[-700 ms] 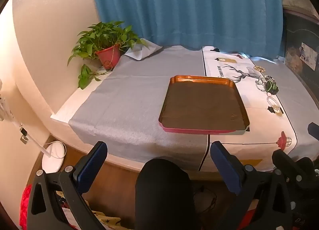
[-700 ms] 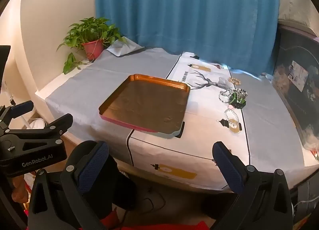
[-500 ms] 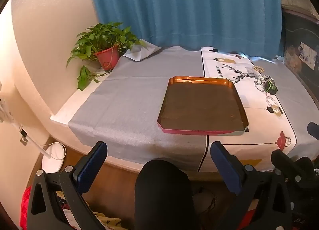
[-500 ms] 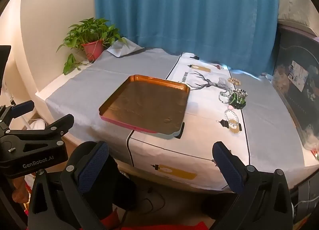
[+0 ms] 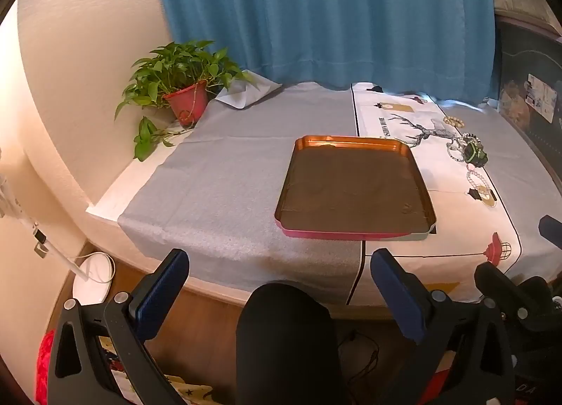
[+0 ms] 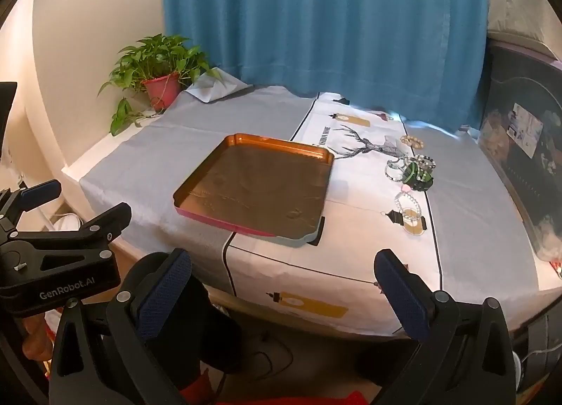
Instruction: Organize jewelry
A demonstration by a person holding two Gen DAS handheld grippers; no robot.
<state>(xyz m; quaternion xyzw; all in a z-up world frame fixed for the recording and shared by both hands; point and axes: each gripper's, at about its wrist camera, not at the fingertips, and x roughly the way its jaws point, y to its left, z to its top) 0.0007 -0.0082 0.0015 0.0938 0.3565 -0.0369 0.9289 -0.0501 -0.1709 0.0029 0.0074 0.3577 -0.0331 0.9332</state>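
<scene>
Off table's near edge: left gripper (image 5: pixel 277 285) agape, empty; right gripper (image 6: pixel 281 282) likewise; tray (image 6: pixel 207 182) bare; bracelets (image 6: pixel 409 173) beside it.

You can read one brand clearly: "GenRobot.AI" in pale letters on the black body of the left gripper (image 6: pixel 59 261), seen at the left edge of the right wrist view. The white table runner (image 6: pixel 368 201) has a short line of black print running up beside the deer drawing; it looks like "FASHION HOME", but you can't confirm it, too small and skewed. Nothing else readable.
</scene>
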